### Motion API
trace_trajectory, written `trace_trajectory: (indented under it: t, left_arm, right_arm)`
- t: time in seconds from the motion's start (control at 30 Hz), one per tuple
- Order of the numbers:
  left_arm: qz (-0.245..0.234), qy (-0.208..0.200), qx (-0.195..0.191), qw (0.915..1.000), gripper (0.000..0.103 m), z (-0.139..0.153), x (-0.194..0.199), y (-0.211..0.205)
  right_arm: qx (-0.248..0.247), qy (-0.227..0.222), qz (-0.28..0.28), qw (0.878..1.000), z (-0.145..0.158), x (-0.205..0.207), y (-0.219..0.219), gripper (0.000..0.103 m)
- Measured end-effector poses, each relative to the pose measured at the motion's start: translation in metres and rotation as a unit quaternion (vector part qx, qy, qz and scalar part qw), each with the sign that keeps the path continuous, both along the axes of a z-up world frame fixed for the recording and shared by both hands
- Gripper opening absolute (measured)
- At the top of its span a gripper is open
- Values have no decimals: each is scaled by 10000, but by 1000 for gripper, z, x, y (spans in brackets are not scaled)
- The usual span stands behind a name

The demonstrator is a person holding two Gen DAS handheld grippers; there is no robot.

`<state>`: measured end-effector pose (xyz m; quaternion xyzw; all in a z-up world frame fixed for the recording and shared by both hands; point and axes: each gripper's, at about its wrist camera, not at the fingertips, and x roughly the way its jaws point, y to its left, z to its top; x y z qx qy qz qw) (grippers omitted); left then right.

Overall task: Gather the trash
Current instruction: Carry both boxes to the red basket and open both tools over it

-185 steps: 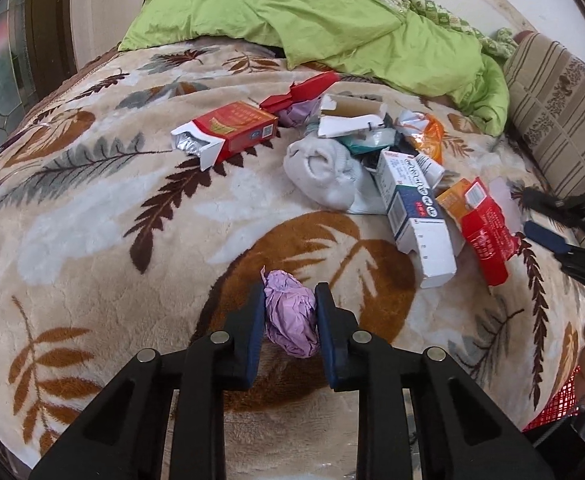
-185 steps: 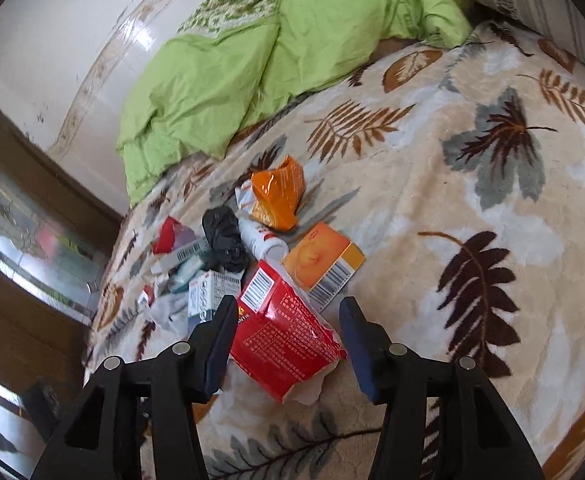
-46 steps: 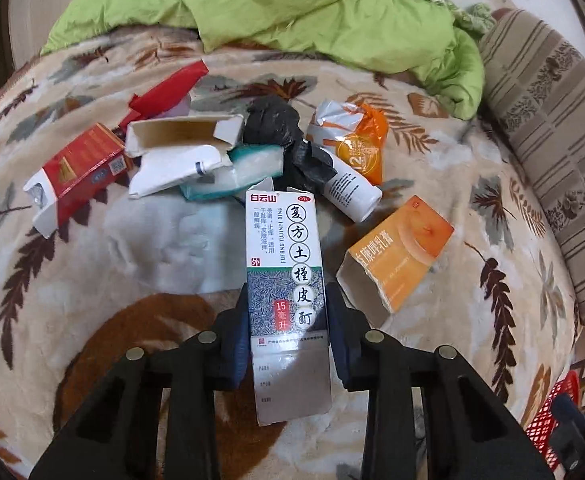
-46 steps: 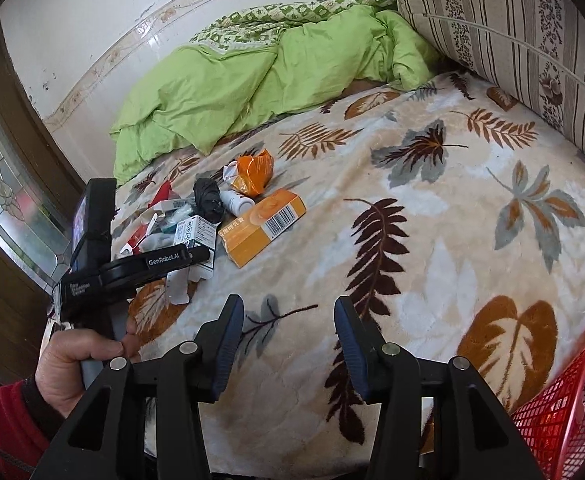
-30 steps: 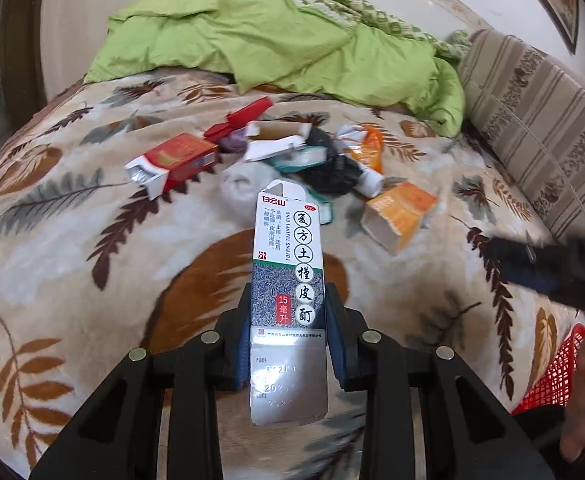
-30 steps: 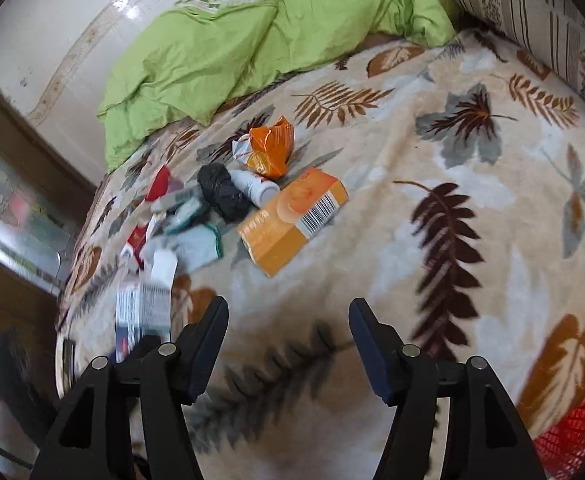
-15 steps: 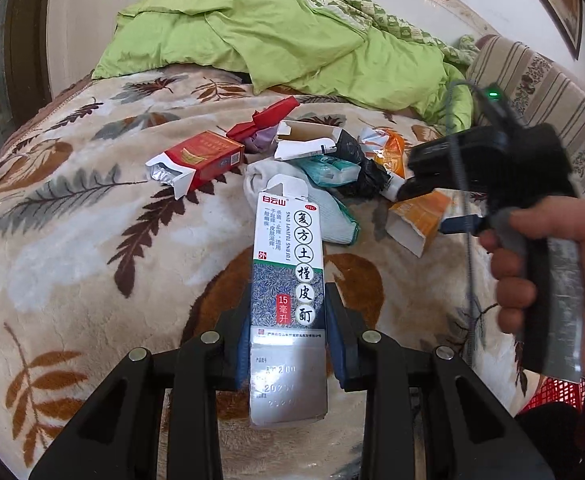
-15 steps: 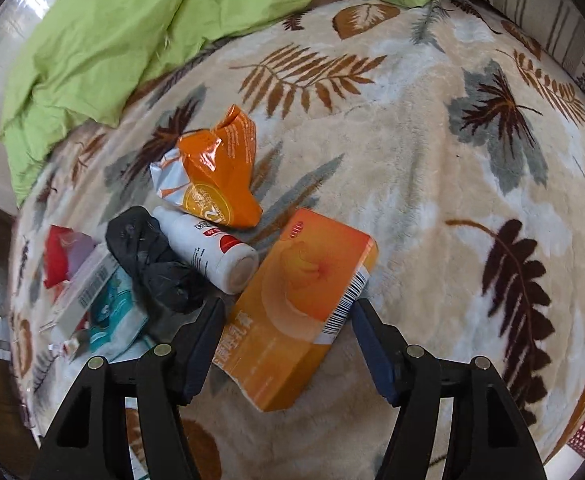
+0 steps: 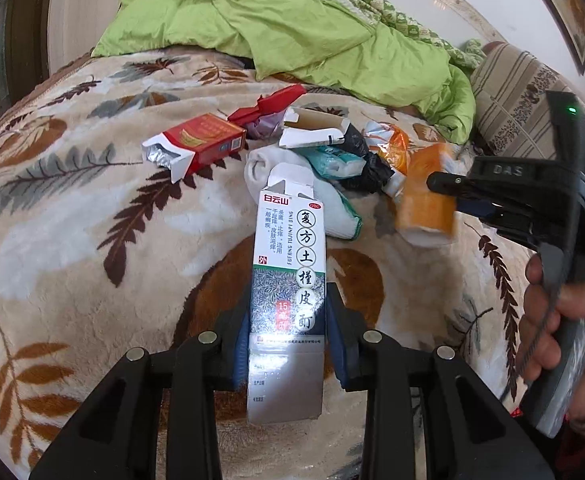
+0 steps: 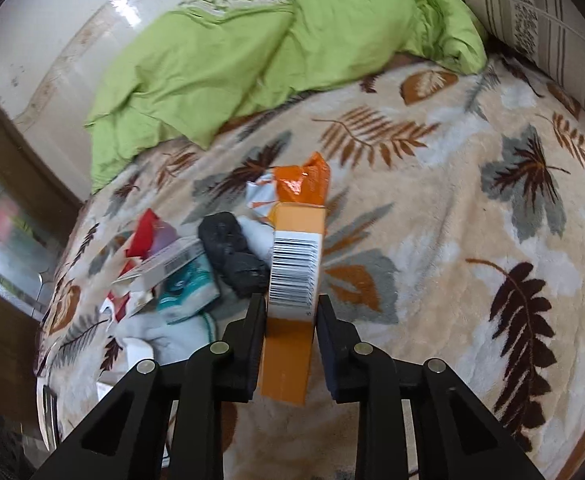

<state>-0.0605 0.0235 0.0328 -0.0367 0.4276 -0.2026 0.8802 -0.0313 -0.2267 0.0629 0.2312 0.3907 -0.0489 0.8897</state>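
My left gripper point(image 9: 288, 322) is shut on a white and green medicine box point(image 9: 290, 276) with Chinese print and holds it above the bed. My right gripper point(image 10: 290, 320) is shut on an orange box point(image 10: 294, 280) with a barcode, lifted off the blanket; that box also shows in the left wrist view point(image 9: 426, 200), held by the right gripper point(image 9: 448, 192). A pile of trash lies behind: a red carton point(image 9: 200, 140), a white sock point(image 9: 268, 166), a teal packet point(image 10: 188, 284), a black bag point(image 10: 232, 258) and an orange wrapper point(image 10: 300, 182).
A leaf-patterned blanket point(image 9: 72, 220) covers the bed. A green duvet point(image 9: 272, 28) is heaped at the back. A striped cushion point(image 9: 516, 100) stands at the right. A hand point(image 9: 564, 328) holds the right gripper's handle.
My right gripper has closed on the orange box and lifted it upright. My left gripper still holds the medicine box, nearly in the same place.
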Motion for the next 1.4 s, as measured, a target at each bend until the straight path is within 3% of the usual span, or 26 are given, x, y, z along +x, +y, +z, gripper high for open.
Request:
trace_trajectory:
  t: [0.13, 0.33, 0.5, 0.63, 0.77, 1.4]
  left_arm:
    - [29, -7, 61, 10000, 32, -2, 3, -2]
    - [59, 29, 125, 9999, 32, -7, 7, -2]
    - [20, -290, 30, 9996, 32, 5, -3, -1]
    - [-129, -791, -76, 9968, 32, 23, -17, -1]
    - [-210, -985, -101, 9949, 32, 30, -25, -2]
    - [-319, -934, -42, 9951, 32, 24, -24, -9]
  right_arm:
    - [99, 85, 171, 9998, -7, 12, 11, 27]
    - [-133, 288, 159, 9994, -17, 10, 17, 25]
    - [-309, -158, 249, 9991, -7, -19, 19, 24]
    - [-520, -562, 519, 9957, 9, -56, 31, 24]
    - [-733, -654, 810, 9919, 10, -88, 47, 24]
    - [-610, -568, 747, 9937, -4, -94, 43, 24]
